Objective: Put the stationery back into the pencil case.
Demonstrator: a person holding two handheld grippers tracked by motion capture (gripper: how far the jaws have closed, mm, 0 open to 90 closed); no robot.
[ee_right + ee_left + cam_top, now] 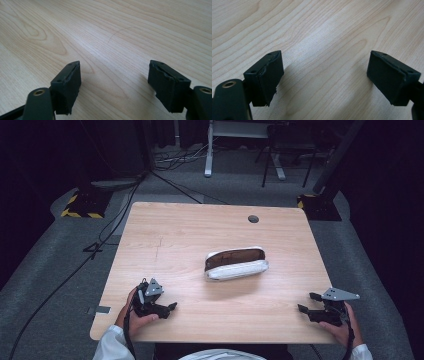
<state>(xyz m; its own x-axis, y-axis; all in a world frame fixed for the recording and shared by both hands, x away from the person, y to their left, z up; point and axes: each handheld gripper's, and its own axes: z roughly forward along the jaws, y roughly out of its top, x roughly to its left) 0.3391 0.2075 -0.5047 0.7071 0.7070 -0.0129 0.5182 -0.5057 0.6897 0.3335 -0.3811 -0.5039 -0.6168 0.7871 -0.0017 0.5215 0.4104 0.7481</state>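
A white pouch-like case (235,264) with a dark brown open inside lies on its side at the middle of the wooden table (190,230). My left gripper (170,307) rests near the table's front left, well short of the case, open with nothing between its jaws. Its own view has the left gripper (324,77) just above bare wood, pads wide apart. My right gripper (307,302) sits at the front right corner, jaws pointing left and open. In its own view the right gripper (113,83) is empty over plain wood.
A round cable hole (253,219) is set near the table's far edge. Beyond the table lie floor cables (125,205), a yellow-and-black striped stand base (82,205) and white desk legs (209,150). A thin curved hair or scratch (120,32) marks the wood.
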